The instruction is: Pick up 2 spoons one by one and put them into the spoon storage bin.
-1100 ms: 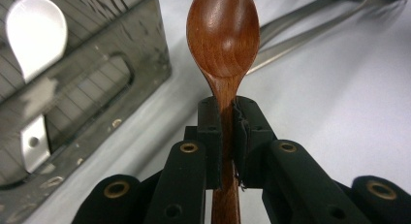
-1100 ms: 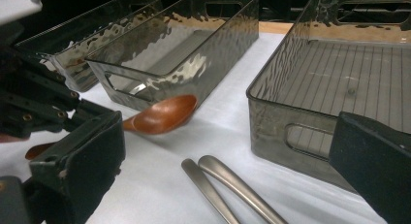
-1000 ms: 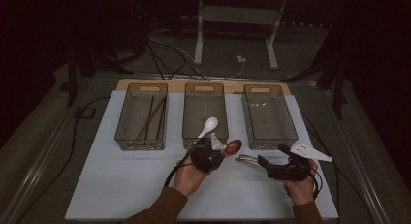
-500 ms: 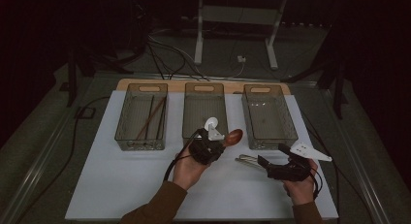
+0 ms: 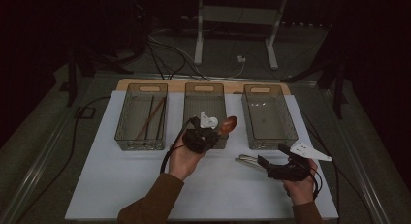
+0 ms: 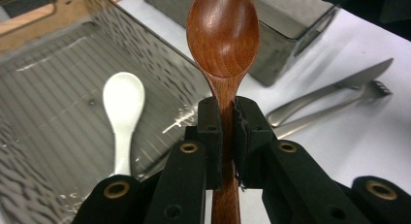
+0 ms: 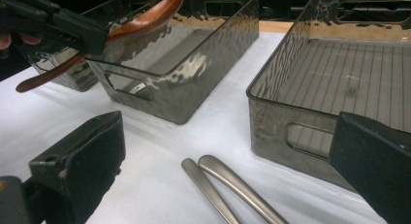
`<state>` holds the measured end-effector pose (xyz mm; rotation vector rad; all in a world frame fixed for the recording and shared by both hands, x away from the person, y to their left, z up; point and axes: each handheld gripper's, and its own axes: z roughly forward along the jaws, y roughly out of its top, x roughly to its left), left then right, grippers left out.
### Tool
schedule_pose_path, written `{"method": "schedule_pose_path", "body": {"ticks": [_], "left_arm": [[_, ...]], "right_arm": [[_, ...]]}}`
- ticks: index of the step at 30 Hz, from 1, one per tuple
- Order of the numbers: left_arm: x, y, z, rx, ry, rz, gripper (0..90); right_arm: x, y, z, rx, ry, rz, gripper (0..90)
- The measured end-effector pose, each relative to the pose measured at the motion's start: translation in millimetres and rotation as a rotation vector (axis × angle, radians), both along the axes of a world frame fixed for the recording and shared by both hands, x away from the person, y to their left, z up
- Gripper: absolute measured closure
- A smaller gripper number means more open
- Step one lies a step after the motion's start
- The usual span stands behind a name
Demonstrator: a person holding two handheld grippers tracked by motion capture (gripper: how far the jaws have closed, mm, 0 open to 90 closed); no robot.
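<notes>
My left gripper (image 5: 213, 129) is shut on the handle of a brown wooden spoon (image 5: 229, 123), held in the air at the near right corner of the middle clear bin (image 5: 204, 89). In the left gripper view the pads (image 6: 209, 132) clamp the wooden spoon (image 6: 223, 35) with its bowl pointing away, above the bin, where a white spoon (image 6: 123, 103) lies. My right gripper (image 5: 270, 155) rests low on the mat, open, nothing between its jaws. A metal knife and fork (image 5: 247, 159) lie just ahead of it, and their handles (image 7: 228, 185) lie between its wide jaws.
Three clear bins stand in a row on the white mat (image 5: 121, 175). The left bin (image 5: 127, 136) holds dark chopsticks (image 5: 150, 118); the right bin (image 5: 271, 145) has a bare floor. A wooden board (image 5: 174, 82) lies behind them. Cables run along the table's left side.
My left gripper has risen with the wooden spoon and moved away from me, toward the middle bin's near right corner. The right gripper has kept still.
</notes>
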<state>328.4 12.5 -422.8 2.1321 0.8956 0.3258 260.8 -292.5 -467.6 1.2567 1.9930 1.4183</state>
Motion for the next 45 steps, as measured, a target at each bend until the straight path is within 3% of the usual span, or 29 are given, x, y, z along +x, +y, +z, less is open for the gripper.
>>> {"method": "schedule_pose_path", "body": {"ticks": [27,45], "left_arm": [[35.9,13.4,14.7,-0.029,-0.024,0.092,83.9],[58.2,24.3,11.3,-0.029,-0.039,0.15,83.9]], "right_arm": [[0.2,-0.3,-0.1,0.001,0.002,0.0,0.0],[0.4,-0.1,-0.1,0.002,0.002,0.001,0.0]]}}
